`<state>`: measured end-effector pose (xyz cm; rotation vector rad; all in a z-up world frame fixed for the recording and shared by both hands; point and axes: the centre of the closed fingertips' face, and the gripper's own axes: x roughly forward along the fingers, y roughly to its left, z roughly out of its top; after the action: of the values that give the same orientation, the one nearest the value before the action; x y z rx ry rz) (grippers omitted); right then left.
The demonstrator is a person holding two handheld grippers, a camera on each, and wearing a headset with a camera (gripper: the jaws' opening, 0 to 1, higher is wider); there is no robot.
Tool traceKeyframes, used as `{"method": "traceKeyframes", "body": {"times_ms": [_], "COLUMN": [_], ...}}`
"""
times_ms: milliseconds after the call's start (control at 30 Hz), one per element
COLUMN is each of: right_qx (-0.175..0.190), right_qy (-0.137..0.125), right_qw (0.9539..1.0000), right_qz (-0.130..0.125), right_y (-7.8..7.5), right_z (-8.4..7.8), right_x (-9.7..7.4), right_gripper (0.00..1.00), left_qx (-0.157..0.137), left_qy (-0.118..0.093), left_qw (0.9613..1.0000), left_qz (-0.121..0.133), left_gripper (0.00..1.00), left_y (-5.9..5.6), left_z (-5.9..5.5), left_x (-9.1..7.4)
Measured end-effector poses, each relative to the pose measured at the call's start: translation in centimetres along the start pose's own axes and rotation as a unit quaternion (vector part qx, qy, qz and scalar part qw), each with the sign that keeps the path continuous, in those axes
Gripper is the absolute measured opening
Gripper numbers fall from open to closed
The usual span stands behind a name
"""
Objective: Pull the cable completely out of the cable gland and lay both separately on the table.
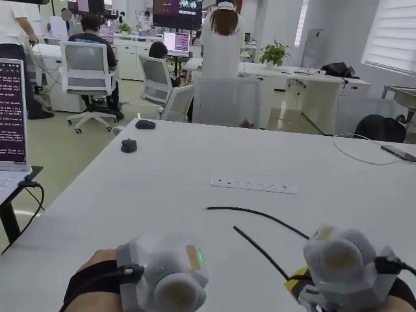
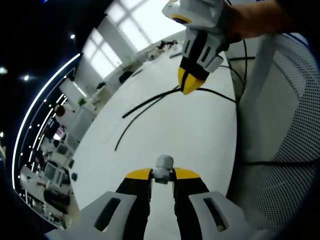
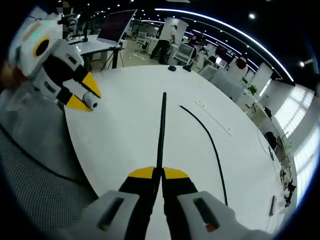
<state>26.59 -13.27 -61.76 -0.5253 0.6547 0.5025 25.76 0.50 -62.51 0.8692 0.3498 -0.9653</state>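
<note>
My left gripper [image 2: 163,175] is shut on a small grey-white cable gland [image 2: 164,166], held just above the white table [image 2: 200,125]. No cable runs through the gland. My right gripper [image 3: 159,174] is shut on one end of a thin black cable [image 3: 162,130], which runs straight away over the table with its far end free. From the right gripper view, the left gripper [image 3: 86,96] carries the gland [image 3: 91,102] apart from the cable. In the head view both grippers sit at the near table edge, left [image 1: 162,273] and right [image 1: 298,279], with the held cable [image 1: 260,250] between them.
A second, curved black cable [image 1: 260,214] lies loose on the table beyond the held one. Farther back lie a white power strip [image 1: 253,186], a round black object [image 1: 129,145], a mouse [image 1: 145,124] and a phone [image 1: 398,153]. A mesh chair [image 2: 290,125] is close beside me.
</note>
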Motion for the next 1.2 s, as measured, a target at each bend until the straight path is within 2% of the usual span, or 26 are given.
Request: {"method": "traceKeyframes", "body": {"times_ms": [67, 133, 267, 300, 400, 500, 567, 700, 767, 800, 867, 1033, 1100, 1200], "right_qx": [0.002, 0.009, -0.018, -0.024, -0.018, -0.009, 0.007, 0.022, 0.032, 0.034, 0.026, 0.032, 0.029, 0.024], "right_qy": [-0.010, -0.040, -0.056, -0.067, -0.088, -0.101, -0.100, -0.096, -0.083, -0.067, -0.052, -0.046, -0.048, -0.061], "right_qw": [0.9999, 0.9991, 0.9980, 0.9970, 0.9954, 0.9943, 0.9945, 0.9943, 0.9954, 0.9967, 0.9978, 0.9981, 0.9982, 0.9978], "right_qz": [-0.005, -0.009, -0.023, -0.029, -0.031, -0.030, -0.030, -0.042, -0.037, -0.032, -0.031, -0.025, -0.020, -0.007], "right_y": [-1.9, -3.5, -7.3, -8.5, -11.0, -13.2, -14.7, -17.7, -18.2, -18.4, -18.7, -19.0, -18.9, -17.9], "right_z": [1.5, 3.7, 7.2, 8.5, 10.9, 12.5, 13.3, 13.9, 13.4, 12.7, 12.0, 11.4, 11.4, 11.7], "right_x": [0.1, 0.5, 2.1, 2.7, 4.6, 7.0, 8.9, 12.4, 13.7, 14.6, 15.6, 15.8, 15.3, 13.5], "right_gripper": [0.03, 0.03, 0.03, 0.03, 0.04, 0.04, 0.04, 0.04, 0.05, 0.05, 0.07, 0.06, 0.05, 0.05], "left_qx": [0.002, 0.003, 0.003, 0.003, 0.002, 0.000, -0.003, -0.002, -0.003, -0.005, -0.010, -0.020, -0.024, -0.032], "left_qy": [0.005, 0.005, 0.007, 0.009, 0.012, 0.018, 0.020, 0.028, 0.034, 0.036, 0.038, 0.041, 0.041, 0.033], "left_qw": [1.0000, 0.9999, 0.9998, 0.9998, 0.9996, 0.9994, 0.9993, 0.9987, 0.9984, 0.9983, 0.9982, 0.9981, 0.9980, 0.9980], "left_qz": [-0.007, -0.010, -0.018, -0.020, -0.025, -0.028, -0.032, -0.042, -0.044, -0.045, -0.045, -0.042, -0.041, -0.043], "left_gripper": [0.16, 0.16, 0.16, 0.16, 0.16, 0.16, 0.16, 0.16, 0.16, 0.16, 0.16, 0.16, 0.16, 0.16], "left_y": [-0.3, -0.4, -0.8, -0.9, -1.1, -1.2, -1.3, -1.8, -1.9, -1.9, -1.8, -1.5, -1.4, -1.2], "left_z": [-0.2, -0.1, -0.3, -0.4, -0.6, -0.9, -1.1, -1.5, -1.7, -1.9, -2.1, -2.4, -2.4, -2.0], "left_x": [0.2, 0.2, 0.3, 0.3, 0.4, 0.4, 0.5, 0.7, 0.8, 0.8, 0.8, 0.9, 0.9, 1.0]}}
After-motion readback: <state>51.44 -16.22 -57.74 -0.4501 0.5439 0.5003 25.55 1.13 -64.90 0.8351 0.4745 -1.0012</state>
